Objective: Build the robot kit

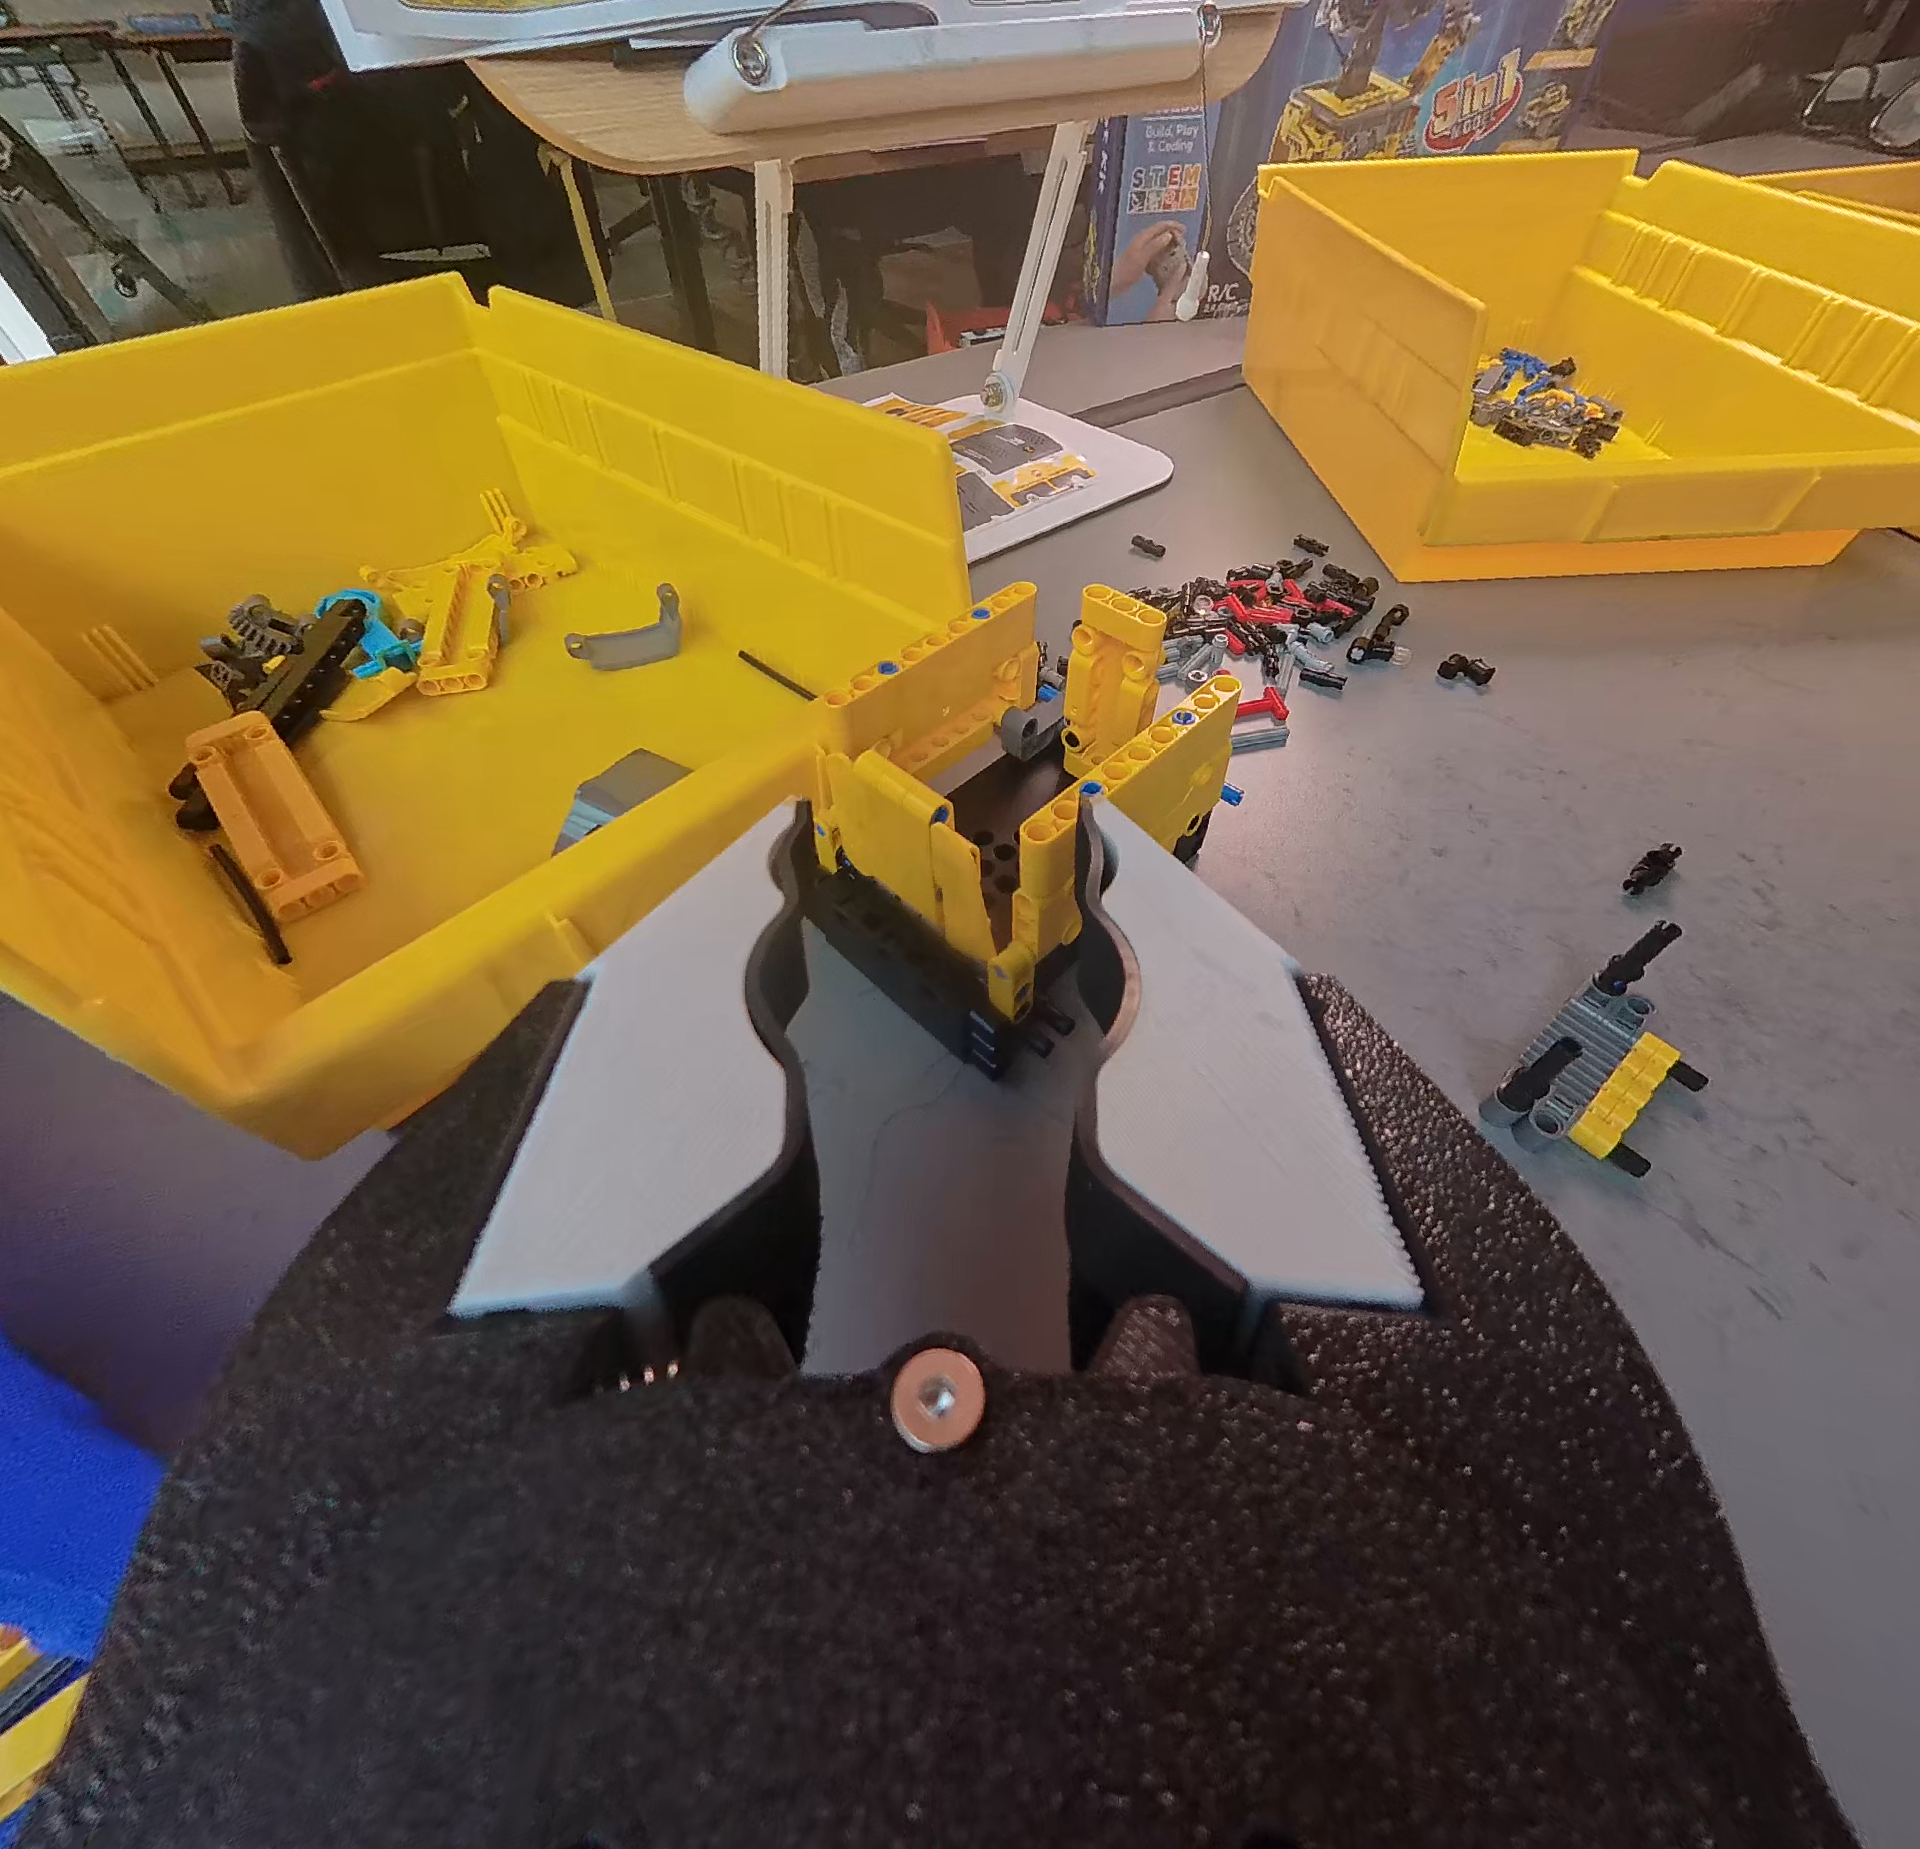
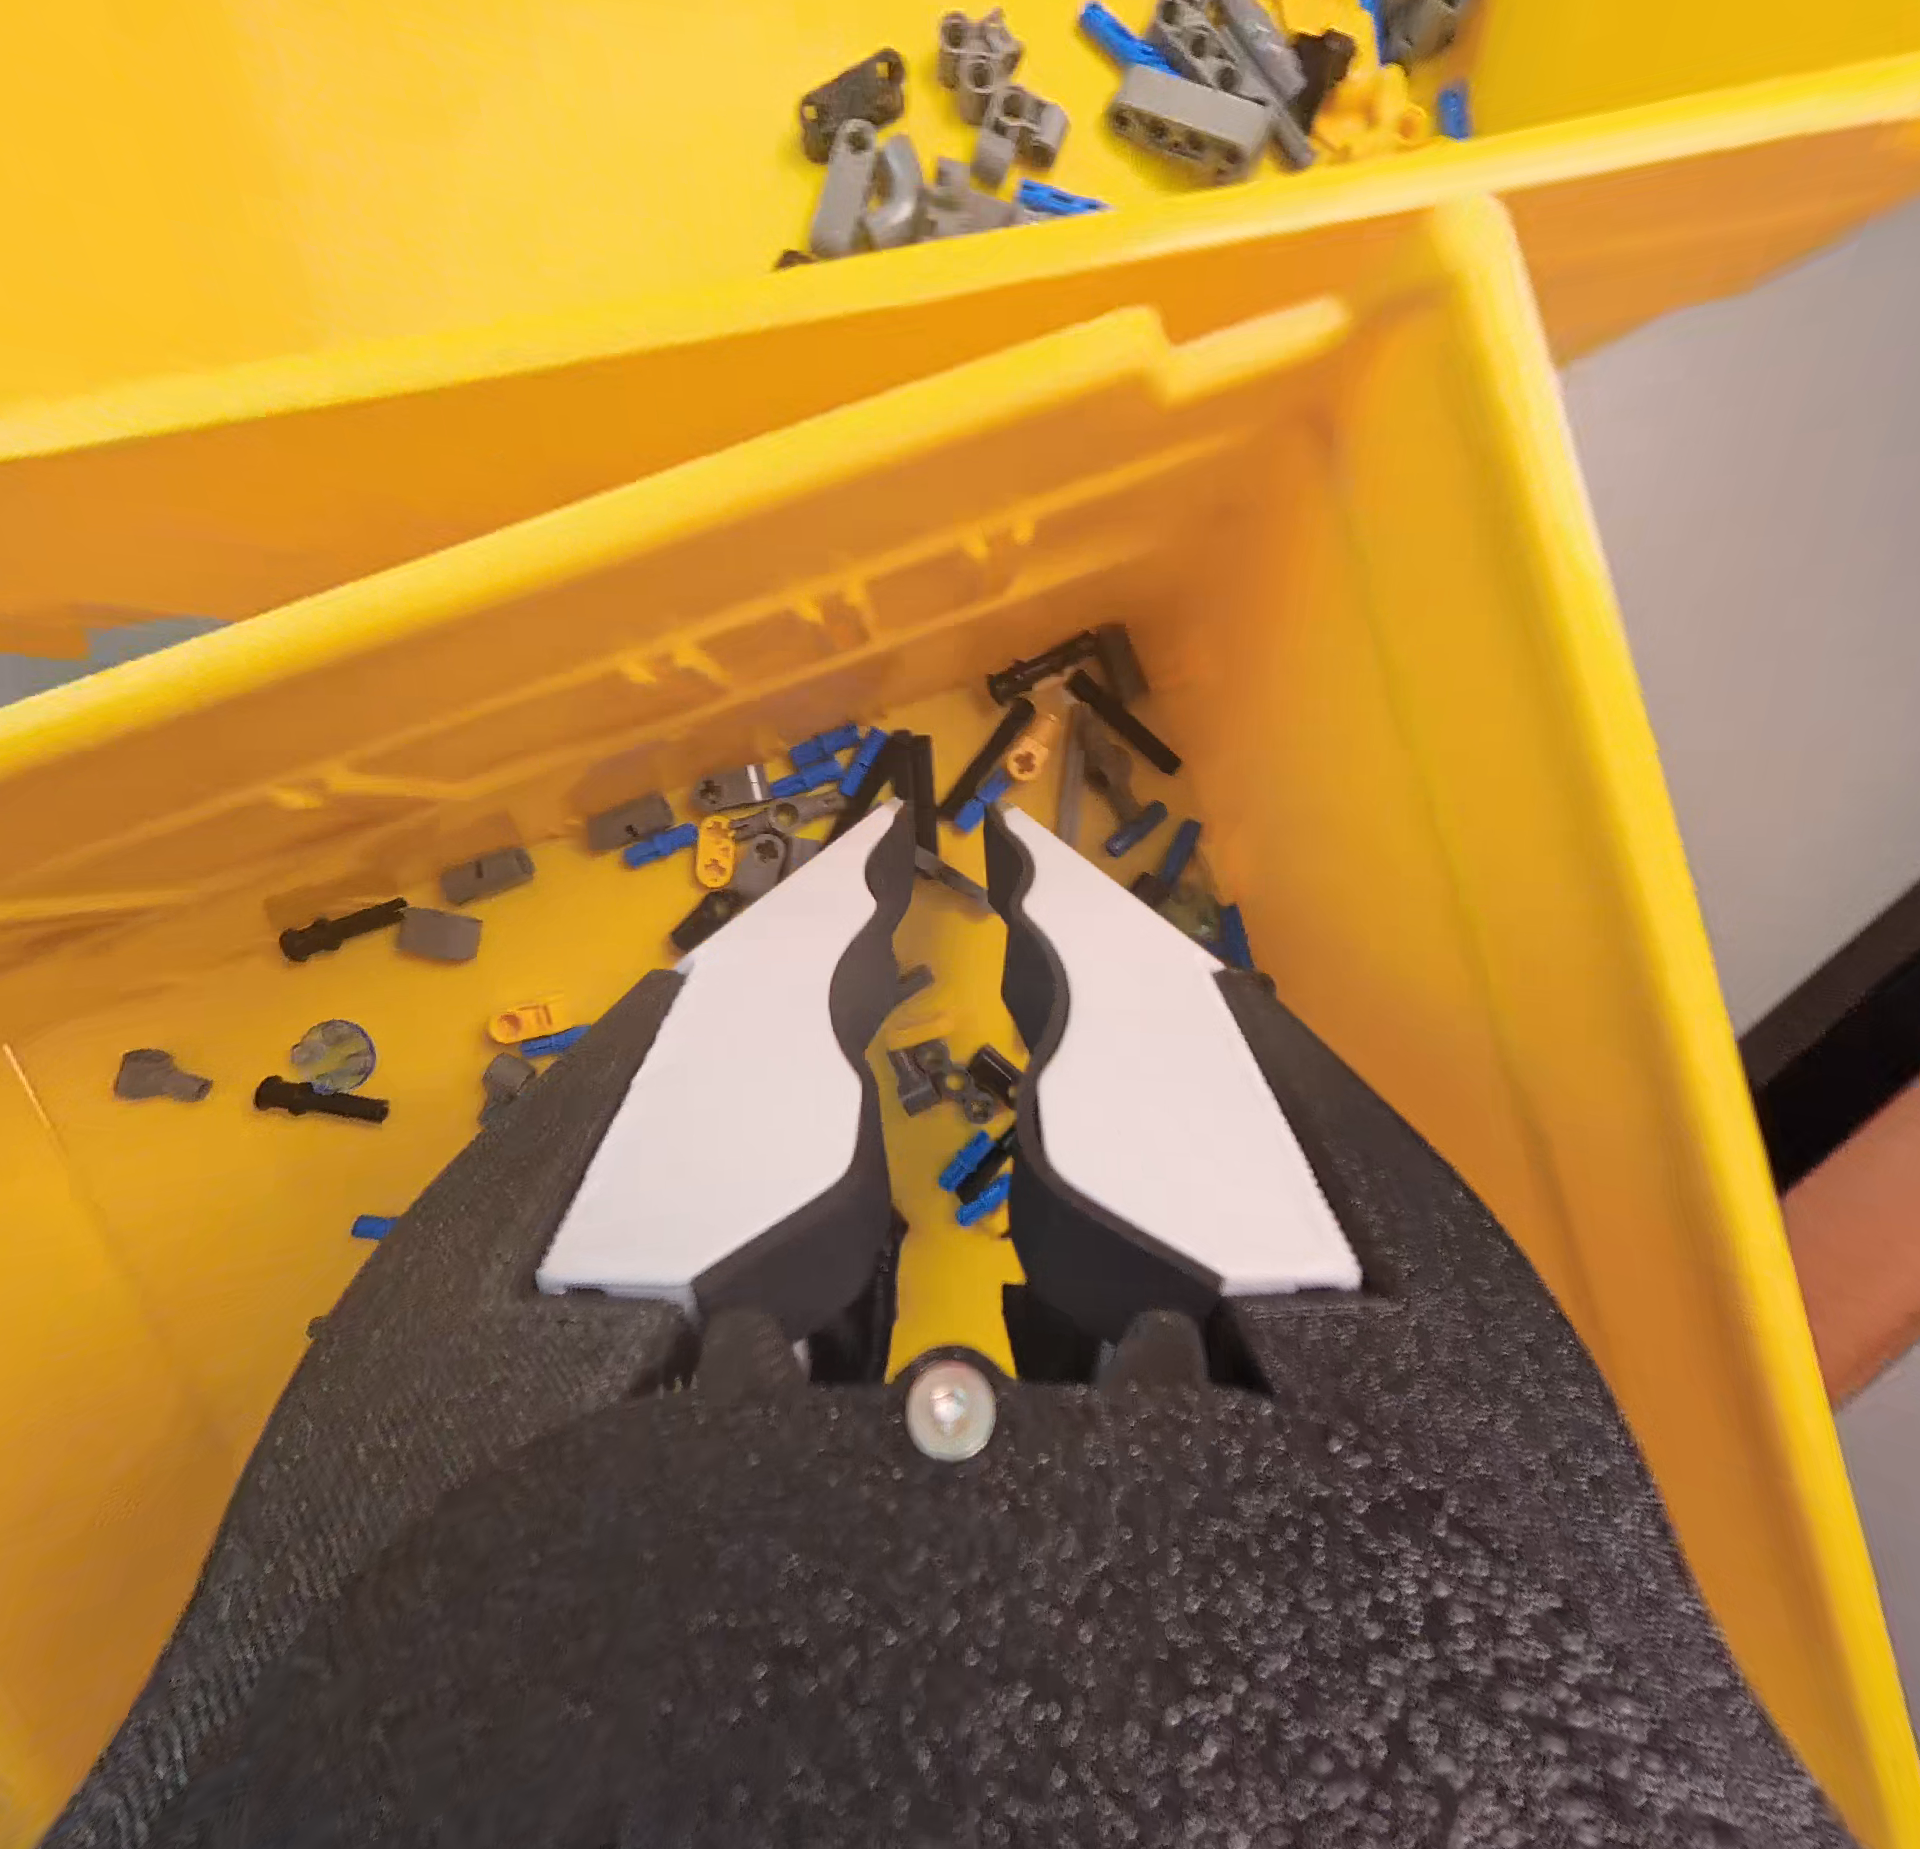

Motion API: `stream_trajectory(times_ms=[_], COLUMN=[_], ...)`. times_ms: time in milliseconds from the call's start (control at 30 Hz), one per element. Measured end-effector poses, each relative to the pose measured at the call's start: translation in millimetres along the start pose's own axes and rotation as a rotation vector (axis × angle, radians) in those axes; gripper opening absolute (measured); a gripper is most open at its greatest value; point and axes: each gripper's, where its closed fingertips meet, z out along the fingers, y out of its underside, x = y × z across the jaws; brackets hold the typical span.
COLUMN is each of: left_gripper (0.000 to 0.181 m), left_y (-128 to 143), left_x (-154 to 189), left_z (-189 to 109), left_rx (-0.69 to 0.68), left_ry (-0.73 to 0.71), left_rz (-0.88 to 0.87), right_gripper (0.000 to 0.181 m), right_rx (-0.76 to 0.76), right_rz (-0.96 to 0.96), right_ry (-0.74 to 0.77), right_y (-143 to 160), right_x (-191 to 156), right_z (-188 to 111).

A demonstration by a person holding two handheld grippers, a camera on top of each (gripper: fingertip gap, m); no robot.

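The left gripper (image 1: 940,864) pinches the half-built yellow-and-black brick model (image 1: 997,791) on the grey table (image 1: 1558,812), beside a yellow bin (image 1: 312,1030) of beams. The right gripper (image 2: 940,823), fingers slightly apart, dips into another yellow bin (image 2: 1455,656), tips around a black pin (image 2: 920,791) among loose connectors; whether it grips is unclear.

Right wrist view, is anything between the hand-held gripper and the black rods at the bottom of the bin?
Nothing visible blocks it. The right hand-held gripper is already inside the yellow bin, its tips at the black rods, with blue pins loose around them.
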Motion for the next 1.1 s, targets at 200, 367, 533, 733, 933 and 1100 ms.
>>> stream_trajectory(times_ms=[200, 367, 533, 733, 933, 1100], left_gripper=[0.049, 0.049, 0.049, 0.049, 0.048, 0.048], left_y=[-0.2, 0.1, 0.7, 1.4, 1.2, 0.9], left_x=[0.4, 0.3, 0.5, 1.1, 2.7, 2.9], left_z=[-0.3, 0.1, 0.6, 1.4, 1.3, 1.1], left_rx=[0.002, 0.0, -0.003, -0.01, -0.009, -0.008], left_ry=[-0.003, -0.001, 0.002, 0.004, 0.002, -0.001], left_rz=[0.006, 0.003, 0.001, 0.004, 0.02, 0.025], right_gripper=[0.006, 0.007, 0.007, 0.014, 0.004, 0.002], right_rx=[-0.077, -0.114, -0.052, -0.027, -0.033, -0.061], right_rz=[-0.093, -0.066, -0.075, -0.197, -0.196, -0.196], right_ry=[-0.035, 0.004, 0.007, -0.16, -0.103, 0.032], right_y=[12.0, 25.4, 18.8, 14.6, 18.5, 25.9], right_x=[-11.5, 3.0, 0.1, -49.9, -37.4, -11.9], right_z=[17.0, 13.0, 2.1, 6.3, 8.0, 3.2])
